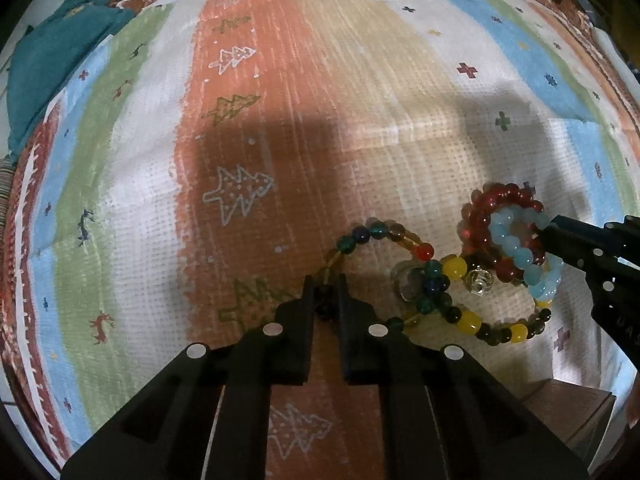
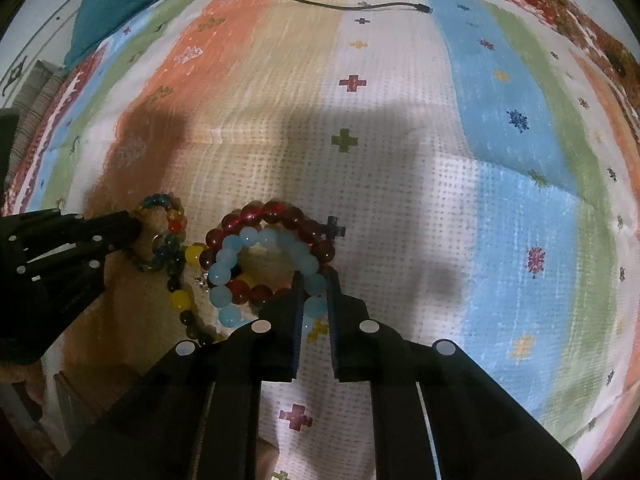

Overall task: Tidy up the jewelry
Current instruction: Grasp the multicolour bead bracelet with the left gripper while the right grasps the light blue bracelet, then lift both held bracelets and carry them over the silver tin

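Barely begun: my left gripper (image 1: 325,286) had jaws clamped on the mixed-colour bracelet (image 1: 376,236), right gripper (image 2: 314,280) on the pale blue bracelet (image 2: 228,264), all heaped on the striped cloth (image 2: 400,160).

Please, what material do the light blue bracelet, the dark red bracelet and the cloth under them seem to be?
Light blue bracelet: milky, semi-translucent round beads, probably glass or polished stone.
Dark red bracelet: glossy, see-through beads with bright highlights, likely glass or resin.
Cloth: matte woven textile with a grid-like weave and printed stripes, probably cotton.
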`<state>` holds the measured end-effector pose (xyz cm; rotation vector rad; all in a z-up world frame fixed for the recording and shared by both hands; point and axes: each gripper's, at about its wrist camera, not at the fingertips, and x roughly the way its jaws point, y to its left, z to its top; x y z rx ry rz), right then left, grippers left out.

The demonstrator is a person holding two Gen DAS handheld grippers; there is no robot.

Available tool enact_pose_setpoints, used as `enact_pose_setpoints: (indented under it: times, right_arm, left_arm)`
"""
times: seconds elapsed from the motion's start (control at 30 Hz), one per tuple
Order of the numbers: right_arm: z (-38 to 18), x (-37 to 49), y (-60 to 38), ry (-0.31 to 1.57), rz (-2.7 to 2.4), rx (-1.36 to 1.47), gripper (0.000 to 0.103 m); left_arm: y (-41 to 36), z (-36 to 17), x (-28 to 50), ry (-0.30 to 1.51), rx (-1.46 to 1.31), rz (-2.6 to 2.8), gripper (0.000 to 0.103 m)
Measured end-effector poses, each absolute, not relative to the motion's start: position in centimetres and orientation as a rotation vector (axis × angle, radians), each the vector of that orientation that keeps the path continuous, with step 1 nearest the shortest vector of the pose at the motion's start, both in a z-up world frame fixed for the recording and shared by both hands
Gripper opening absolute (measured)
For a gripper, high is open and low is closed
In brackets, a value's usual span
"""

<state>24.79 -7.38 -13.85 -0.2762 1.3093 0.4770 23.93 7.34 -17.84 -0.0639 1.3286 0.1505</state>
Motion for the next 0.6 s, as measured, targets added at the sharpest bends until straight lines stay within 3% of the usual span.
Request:
enact_pose_setpoints:
  times: [0.6]
  right_arm:
    - [-10.5, 23.8, -7.8, 1.218, 0.482, -0.303, 0.012]
  left_arm:
    - [5.5, -15.5, 22.4, 1.288, -0.052, 0.131, 0.009]
